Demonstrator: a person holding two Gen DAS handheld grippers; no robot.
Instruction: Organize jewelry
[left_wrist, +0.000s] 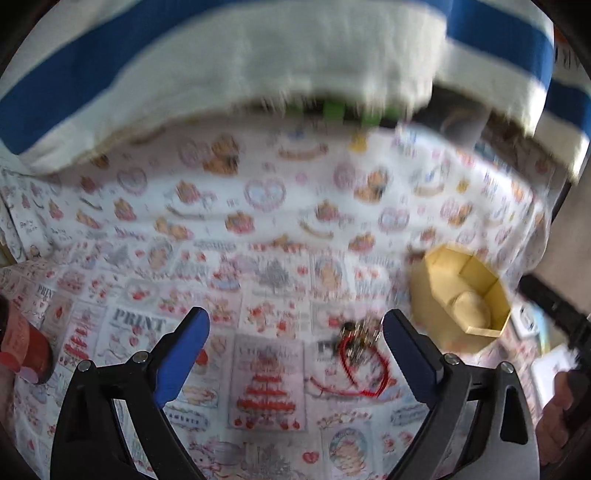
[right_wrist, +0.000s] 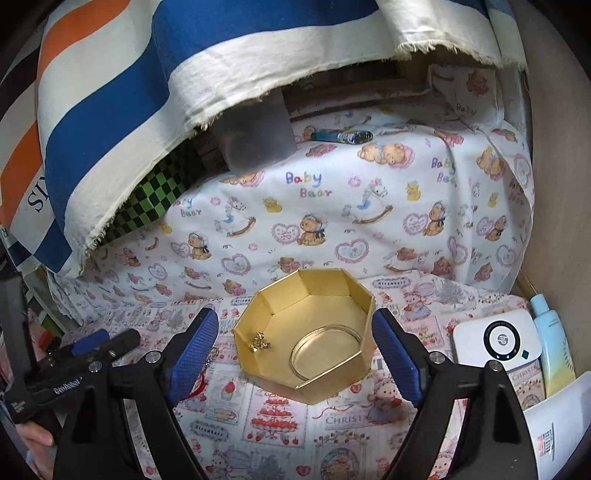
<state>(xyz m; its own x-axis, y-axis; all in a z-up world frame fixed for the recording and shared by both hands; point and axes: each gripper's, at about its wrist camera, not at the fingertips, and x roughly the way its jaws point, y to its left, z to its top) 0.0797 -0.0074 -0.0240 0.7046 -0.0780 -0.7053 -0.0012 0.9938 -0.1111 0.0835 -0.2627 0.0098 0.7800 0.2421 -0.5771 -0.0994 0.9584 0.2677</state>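
A gold octagonal box (right_wrist: 306, 332) stands open on the printed cloth, between my right gripper's (right_wrist: 295, 345) open blue fingers. A small gold jewelry piece (right_wrist: 260, 341) lies inside it at the left. In the blurred left wrist view the box (left_wrist: 461, 291) is at the right. A red cord bracelet with metal charms (left_wrist: 360, 354) lies on the cloth between my left gripper's (left_wrist: 295, 345) open fingers, nearer the right finger. Both grippers are empty. The left gripper also shows in the right wrist view (right_wrist: 92, 347).
A striped blue, white and orange cloth (right_wrist: 129, 92) hangs over the back. A white round-dial device (right_wrist: 498, 339) and a pale blue bottle (right_wrist: 552, 339) lie at the right. A pen (right_wrist: 341, 136) lies far back. A red object (left_wrist: 26, 347) is at the left edge.
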